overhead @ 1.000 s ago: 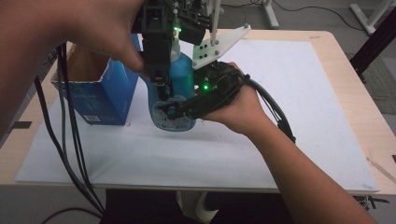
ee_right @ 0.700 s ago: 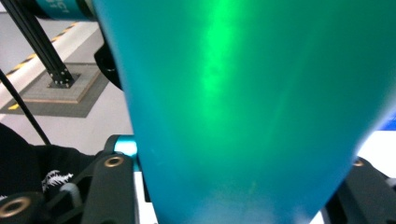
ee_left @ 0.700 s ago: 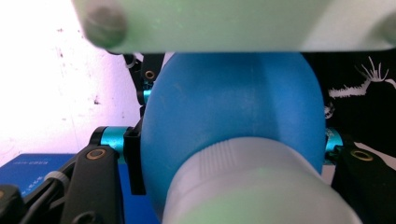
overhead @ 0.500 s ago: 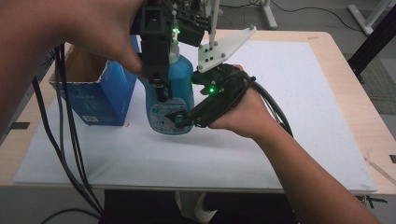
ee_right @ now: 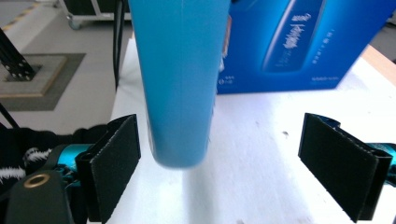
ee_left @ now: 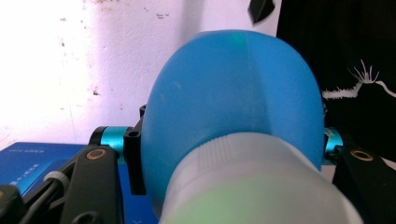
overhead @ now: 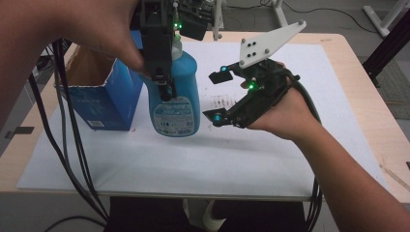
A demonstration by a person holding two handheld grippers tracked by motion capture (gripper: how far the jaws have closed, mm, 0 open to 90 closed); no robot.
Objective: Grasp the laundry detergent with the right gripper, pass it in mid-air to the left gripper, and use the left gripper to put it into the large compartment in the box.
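**Bottle hangs from left gripper, right lets go**

Right gripper (overhead: pixel 218 98): jaws have just been opening, wide, nothing pinched. Blue bottle (overhead: pixel 175 96) just beyond, above the white mat (overhead: pixel 232 164), left gripper (overhead: pixel 162 82) clamped below the cap. Smooth plastic, probably slippery; neck safest. Blue carton (overhead: pixel 104 104) behind.

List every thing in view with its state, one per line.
Blue bottle: upright, capped, gripped near the top, base just above the white mat.
Blue box: standing left of the bottle, top open.
Left gripper: shut on the bottle.
Right gripper: jaws have just been opening, clear of the bottle.
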